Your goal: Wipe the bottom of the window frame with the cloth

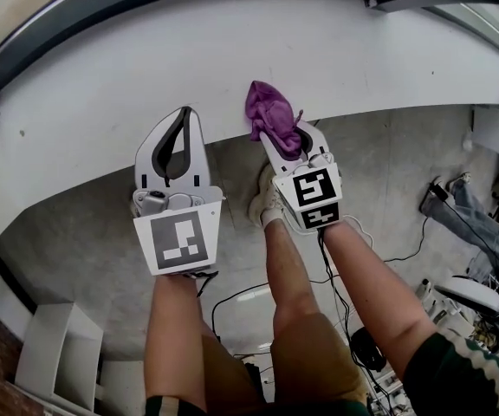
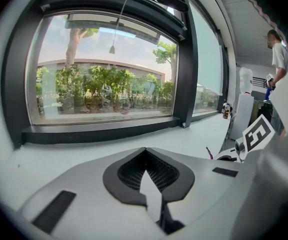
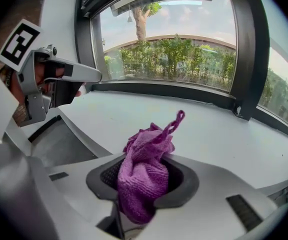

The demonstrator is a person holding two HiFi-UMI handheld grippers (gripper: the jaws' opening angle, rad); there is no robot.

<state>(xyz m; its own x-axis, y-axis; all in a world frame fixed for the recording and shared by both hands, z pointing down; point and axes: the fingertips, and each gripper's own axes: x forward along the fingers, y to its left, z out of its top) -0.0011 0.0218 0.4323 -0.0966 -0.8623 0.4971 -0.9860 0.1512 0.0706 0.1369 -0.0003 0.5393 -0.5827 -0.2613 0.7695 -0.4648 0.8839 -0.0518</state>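
A purple cloth is bunched between the jaws of my right gripper, which is shut on it. It hangs just above the front edge of the white sill. The dark bottom bar of the window frame runs along the far side of the sill, well beyond the cloth. To the left, my left gripper is shut with nothing in it, its tips over the sill's edge.
A dark upright post splits the window. The person's legs stand on the grey floor below, with cables and a white shelf unit. Another person stands far right.
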